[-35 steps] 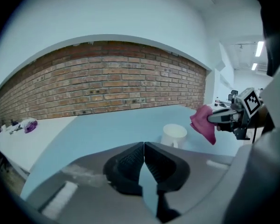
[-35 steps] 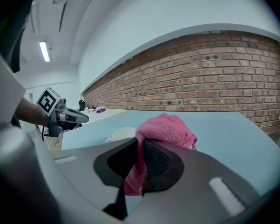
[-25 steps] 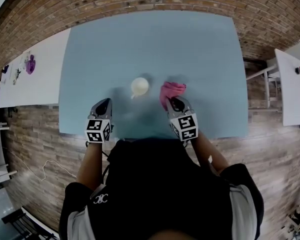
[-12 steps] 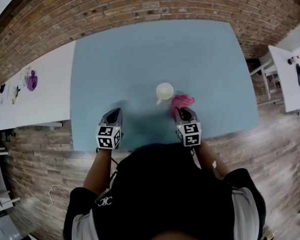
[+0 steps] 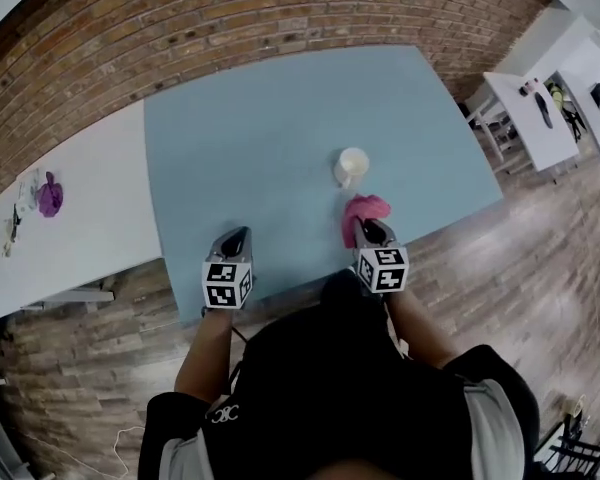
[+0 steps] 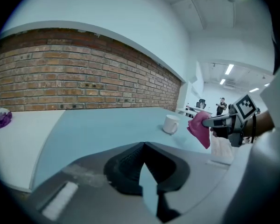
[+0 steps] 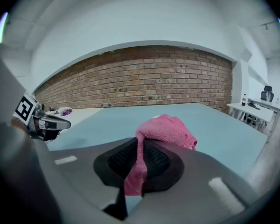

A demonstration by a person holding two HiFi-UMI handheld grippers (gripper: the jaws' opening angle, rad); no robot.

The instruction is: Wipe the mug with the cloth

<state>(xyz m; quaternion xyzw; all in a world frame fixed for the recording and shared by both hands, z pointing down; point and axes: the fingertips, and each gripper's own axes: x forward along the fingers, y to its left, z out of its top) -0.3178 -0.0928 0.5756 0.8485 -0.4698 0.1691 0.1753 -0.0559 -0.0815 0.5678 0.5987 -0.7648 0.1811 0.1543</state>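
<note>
Clutter, with a purple object (image 5: 49, 194) among it, lies on the white table (image 5: 100, 188) at far left, well apart from the work. Next comes the blue table (image 5: 260, 128), and over its near edge hangs the left gripper (image 5: 235, 240), jaws pressed together with nothing between them. It is well apart from the mug (image 5: 351, 165), which stands upright and alone further right, toward the middle of the blue top. Just nearer than the mug is the pink cloth (image 5: 364, 214), pinched in the closed jaws of the right gripper (image 5: 372, 230). One fold runs down between the pads and the bulk bunches over their tips, off the table.

The main risk, as I judge it, is that the mug is unsteadied. If the cloth is pushed against it with the left gripper this far off and shut, the mug could slide or tip over. The cloth also seems held by a narrow fold only, so a firm rub might drag it out of the jaws.
</note>
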